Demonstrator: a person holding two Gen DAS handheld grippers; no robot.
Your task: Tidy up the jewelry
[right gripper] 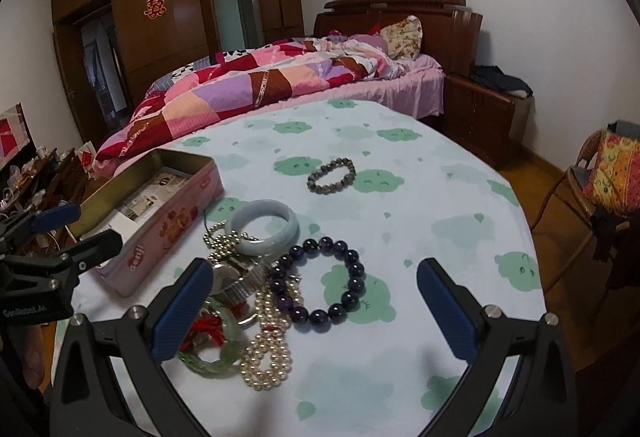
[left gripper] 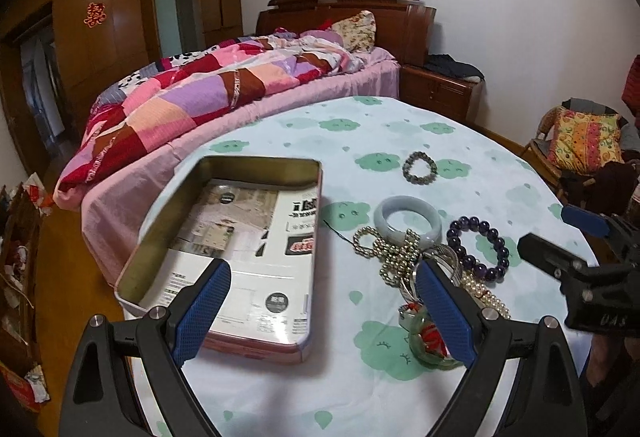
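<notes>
Bedroom, a desk (left gripper: 280, 389) in cloud-print cloth, jewelry heaped beside an open tin.
Left wrist view: the left gripper (left gripper: 320, 311) hangs with jaws apart, the open tin (left gripper: 224, 249) at its left finger, long axis running away from the camera; its right finger hides part of the jewelry pile (left gripper: 416, 265).
Right wrist view: the right gripper (right gripper: 316, 311), jaws wide apart, frames the purple bead bracelet (right gripper: 324, 281); the pearl strand (right gripper: 268, 349) lies toward the left finger, partly tangled and hard to separate.
</notes>
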